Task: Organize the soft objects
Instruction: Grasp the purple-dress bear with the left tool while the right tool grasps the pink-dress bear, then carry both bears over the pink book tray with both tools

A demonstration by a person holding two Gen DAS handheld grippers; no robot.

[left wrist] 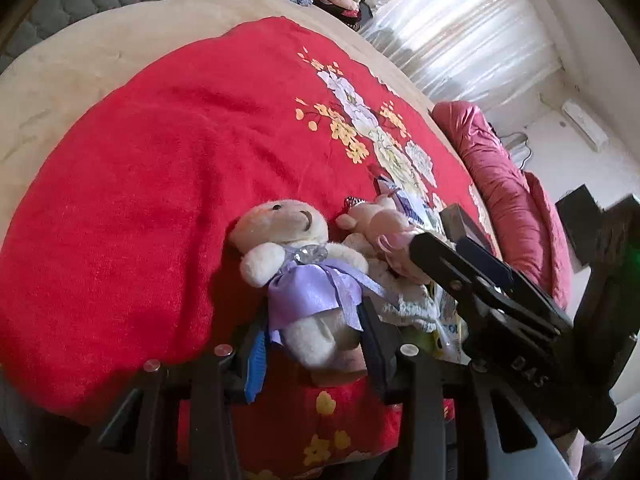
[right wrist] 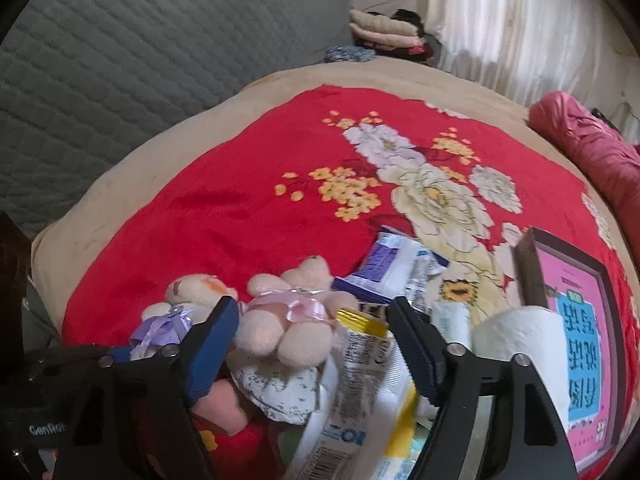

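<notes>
Worry is the left gripper, pinching the cream plush bear with lilac ribbon by its legs, drops it, while the spread right gripper snags snack wrappers instead of the pink plush bear.

Daylight is let in through the white curtain at the upper right of both views, and it's blown out to near white there. The red blanket is lit brightly, with soft shadow thrown at the lower left. Heavy fisheye bending and dark corners are seen at the edges. The right wrist view is slightly smeared.
</notes>
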